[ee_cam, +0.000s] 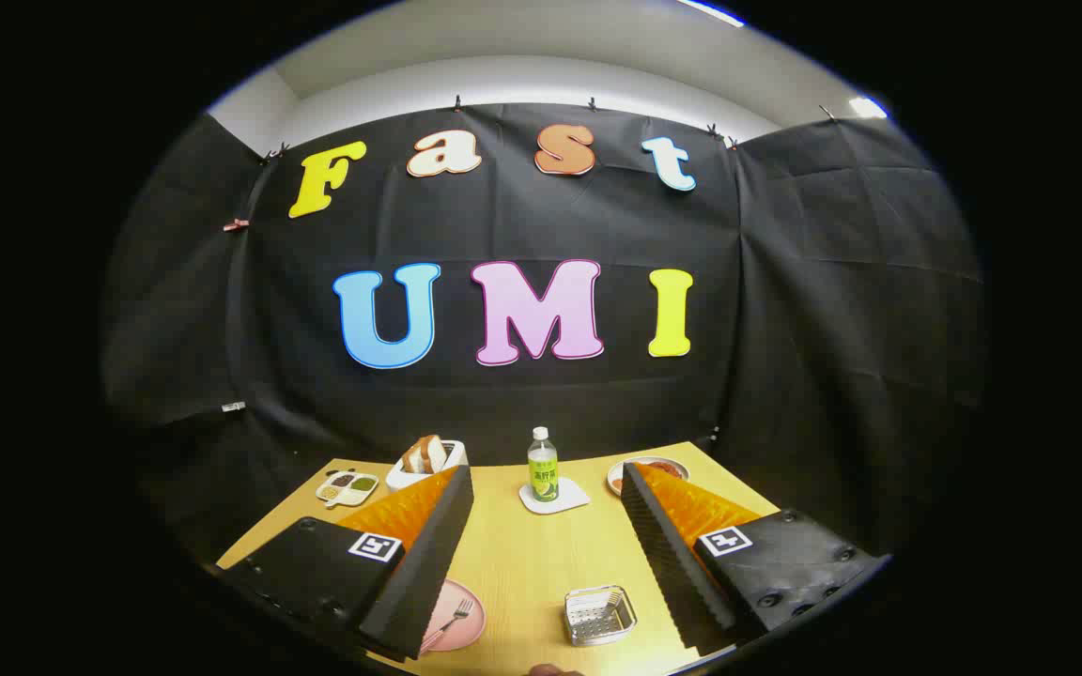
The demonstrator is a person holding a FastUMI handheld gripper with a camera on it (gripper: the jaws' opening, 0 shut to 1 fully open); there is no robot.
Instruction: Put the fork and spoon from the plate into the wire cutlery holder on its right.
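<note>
A pink plate [459,620] lies on the wooden table [522,554], partly hidden behind my left finger. A fork [455,618] rests on it, tines pointing away from me; the spoon is hidden from me. To the plate's right stands the wire cutlery holder [600,615], a small square metal basket, just inside my right finger. My gripper [546,488] is open and held high above the table, with nothing between its fingers. Both plate and holder lie below and close in front of me.
Farther back a green-labelled bottle [542,467] stands on a white coaster [554,497]. A white toaster with bread [425,461] and a small sectioned dish [347,486] sit at the back left. A plate with food [646,472] sits back right. The black booth wall rises behind the table.
</note>
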